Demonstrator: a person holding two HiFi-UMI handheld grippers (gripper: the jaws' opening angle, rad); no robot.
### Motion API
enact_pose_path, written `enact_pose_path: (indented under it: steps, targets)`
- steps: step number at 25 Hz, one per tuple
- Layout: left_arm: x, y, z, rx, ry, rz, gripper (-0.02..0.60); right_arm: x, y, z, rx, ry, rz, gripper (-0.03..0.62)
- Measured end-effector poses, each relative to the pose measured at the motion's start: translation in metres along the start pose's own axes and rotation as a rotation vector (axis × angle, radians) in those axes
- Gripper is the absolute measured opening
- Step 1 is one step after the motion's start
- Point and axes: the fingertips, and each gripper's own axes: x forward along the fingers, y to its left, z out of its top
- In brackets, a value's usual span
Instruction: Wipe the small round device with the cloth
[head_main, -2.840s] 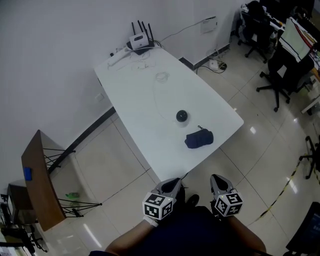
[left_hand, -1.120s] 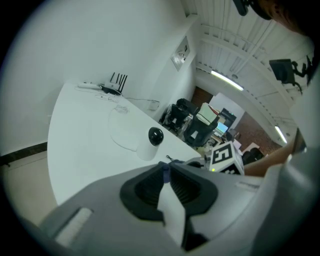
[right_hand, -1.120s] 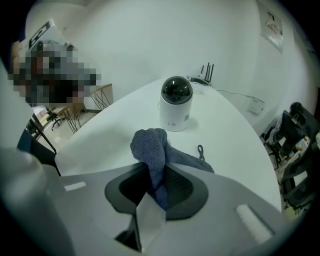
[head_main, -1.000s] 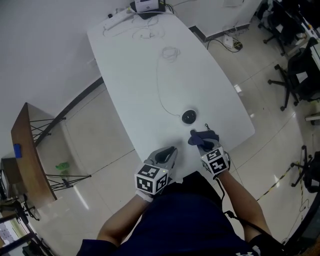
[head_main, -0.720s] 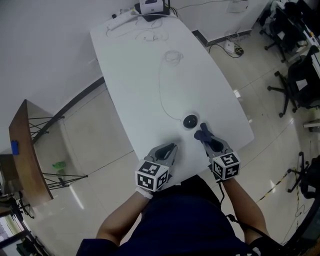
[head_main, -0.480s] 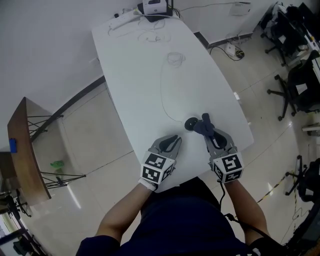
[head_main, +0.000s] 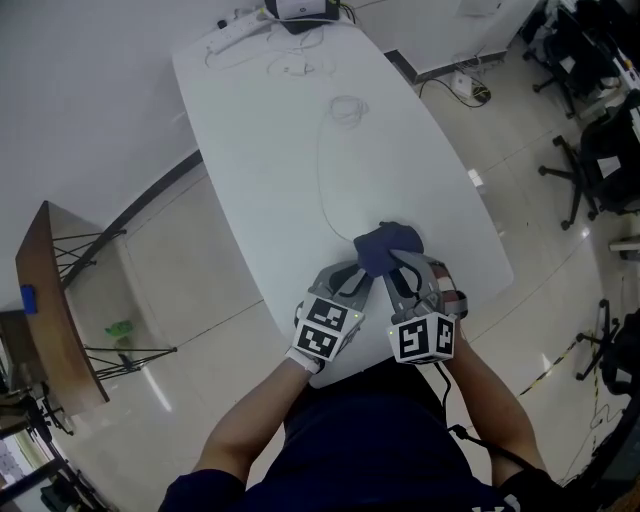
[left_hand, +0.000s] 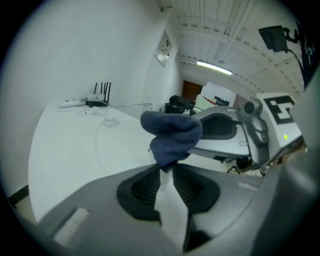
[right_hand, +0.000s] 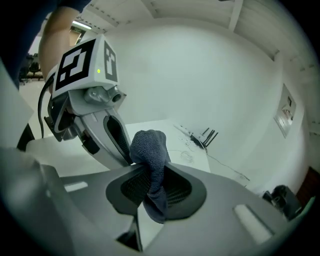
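Now right gripper (head_main: 400, 268) clamps the cloth (head_main: 388, 241), bunched over the table's (head_main: 290, 150) near end. Left gripper (head_main: 362, 272): jaws narrow, opening, cloth tip between them. Device hidden from view.

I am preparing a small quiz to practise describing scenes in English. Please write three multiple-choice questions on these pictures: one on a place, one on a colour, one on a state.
1. Where does the router stand?
A. at the far end of the white table
B. on the floor
C. on an office chair

2. What colour is the cloth?
A. red
B. dark blue
C. yellow

3. In what state is the right tool?
A. wide open and empty
B. shut on the cloth
C. shut on a cable

Answers:
1 A: the head view shows it on the tabletop's far end, by the wall.
2 B: it looks dark blue in all three views.
3 B: the right gripper view shows the cloth pinched between its pads.
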Motion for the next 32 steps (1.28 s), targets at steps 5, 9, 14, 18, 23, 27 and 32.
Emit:
enact_pose_path:
  steps: [5, 9, 14, 18, 23, 27, 32]
  targets:
    - [0.007, -0.002, -0.002, 0.0, 0.016, -0.006, 0.078, 0.005, -0.029, -0.027, 0.415, -0.032, 0.025, 0.063]
    - [0.013, -0.003, -0.006, -0.01, 0.032, -0.011, 0.078, 0.014, -0.044, -0.066, 0.95, -0.054, 0.116, 0.063]
    - [0.018, 0.0, -0.011, -0.023, 0.048, -0.012, 0.078, 0.028, -0.035, -0.094, 1.183, -0.003, 0.187, 0.063]
    - [0.021, 0.001, -0.012, -0.02, 0.053, -0.01, 0.078, 0.041, -0.022, -0.112, 1.23, 0.074, 0.22, 0.063]
    - [0.024, 0.003, -0.017, -0.002, 0.062, -0.003, 0.078, 0.059, -0.007, -0.135, 1.263, 0.181, 0.248, 0.063]
    - [0.027, 0.001, -0.019, 0.012, 0.072, -0.005, 0.078, 0.06, -0.01, -0.137, 1.294, 0.193, 0.25, 0.063]
    - [0.011, 0.0, -0.018, 0.017, 0.051, -0.002, 0.078, 0.03, -0.04, -0.108, 1.225, 0.069, 0.153, 0.064]
